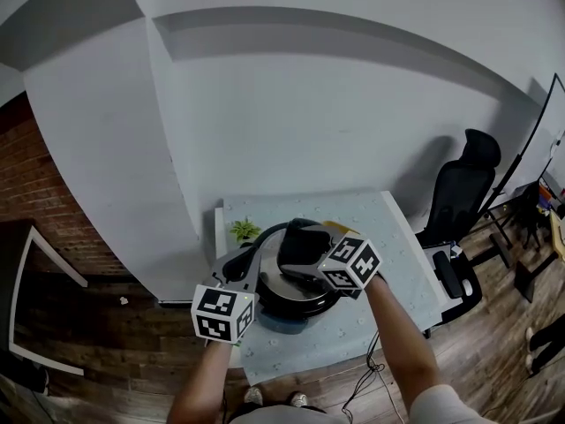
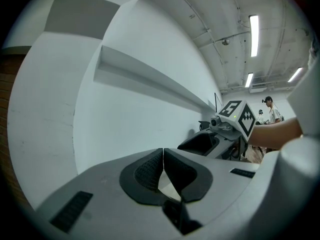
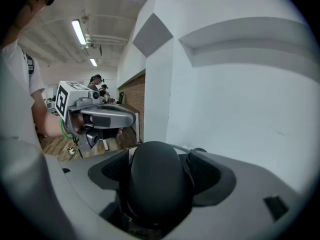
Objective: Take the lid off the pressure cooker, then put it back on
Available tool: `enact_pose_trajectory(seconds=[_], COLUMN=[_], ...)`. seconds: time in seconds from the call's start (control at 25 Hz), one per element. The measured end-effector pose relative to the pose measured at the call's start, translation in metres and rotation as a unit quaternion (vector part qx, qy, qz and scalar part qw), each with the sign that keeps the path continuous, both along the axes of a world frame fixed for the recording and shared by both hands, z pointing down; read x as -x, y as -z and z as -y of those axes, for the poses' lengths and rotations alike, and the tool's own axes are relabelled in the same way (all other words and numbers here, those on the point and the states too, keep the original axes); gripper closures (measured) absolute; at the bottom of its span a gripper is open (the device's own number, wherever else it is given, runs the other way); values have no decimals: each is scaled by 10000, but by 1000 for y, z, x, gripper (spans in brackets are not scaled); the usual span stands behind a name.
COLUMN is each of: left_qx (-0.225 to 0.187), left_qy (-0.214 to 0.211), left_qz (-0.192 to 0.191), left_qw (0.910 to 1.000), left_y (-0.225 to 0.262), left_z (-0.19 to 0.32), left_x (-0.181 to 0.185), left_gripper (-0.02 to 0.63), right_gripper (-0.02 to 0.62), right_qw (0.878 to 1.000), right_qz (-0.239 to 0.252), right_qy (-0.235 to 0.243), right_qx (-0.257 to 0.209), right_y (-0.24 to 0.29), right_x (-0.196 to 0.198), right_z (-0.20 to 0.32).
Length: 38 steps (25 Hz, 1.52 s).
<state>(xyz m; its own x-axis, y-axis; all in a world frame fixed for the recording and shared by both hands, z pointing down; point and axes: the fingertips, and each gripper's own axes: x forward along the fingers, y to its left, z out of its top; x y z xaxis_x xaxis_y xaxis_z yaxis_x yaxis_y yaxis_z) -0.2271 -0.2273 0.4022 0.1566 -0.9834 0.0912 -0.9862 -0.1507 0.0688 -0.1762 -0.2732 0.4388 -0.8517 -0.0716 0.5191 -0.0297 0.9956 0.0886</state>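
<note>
right gripper (image 3: 159, 160) clamped on lid handle (image 3: 150, 186) | left gripper (image 2: 163, 156) jaws together, seemingly empty | pressure cooker (image 1: 296, 306) near table (image 1: 393, 237) front edge, room rightward | plant (image 1: 244, 230) behind-left, chair (image 1: 459, 197) right

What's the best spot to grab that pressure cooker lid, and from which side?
Probably its black handle, the only raised, narrow part of the lid. Come in from the near, right side, with the jaws closing across its rounded width, as the right hand-held gripper does now. The lid's shiny top looks too wide and smooth to pinch.
</note>
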Motion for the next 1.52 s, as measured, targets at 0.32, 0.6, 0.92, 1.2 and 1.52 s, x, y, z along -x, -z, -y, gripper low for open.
enact_pose_trajectory(seconds=[0.32,0.6,0.92,1.2,1.52], left_qx=[-22,-52,-41,-24,8], left_qy=[13,-18,0,-98,-394], left_qz=[-82,-133,-166,-172,-163], left_qw=[10000,9999,9999,9998,9991], left_y=[-3,-2,-3,-3,-5], left_z=[1,0,-11,-17,-17], left_x=[9,9,17,23,17], left_gripper=[591,591,591,591,591], right_gripper=[268,311,311,313,313], right_qw=[9996,9986,9991,9971,9854], right_qz=[-244,-393,-408,-385,-317], right_qy=[157,322,72,-640,-1665], right_qx=[-54,-111,-115,-116,-167], right_y=[-3,-4,-4,-4,-4], right_x=[5,3,2,3,-1], right_z=[1,-4,-3,4,12])
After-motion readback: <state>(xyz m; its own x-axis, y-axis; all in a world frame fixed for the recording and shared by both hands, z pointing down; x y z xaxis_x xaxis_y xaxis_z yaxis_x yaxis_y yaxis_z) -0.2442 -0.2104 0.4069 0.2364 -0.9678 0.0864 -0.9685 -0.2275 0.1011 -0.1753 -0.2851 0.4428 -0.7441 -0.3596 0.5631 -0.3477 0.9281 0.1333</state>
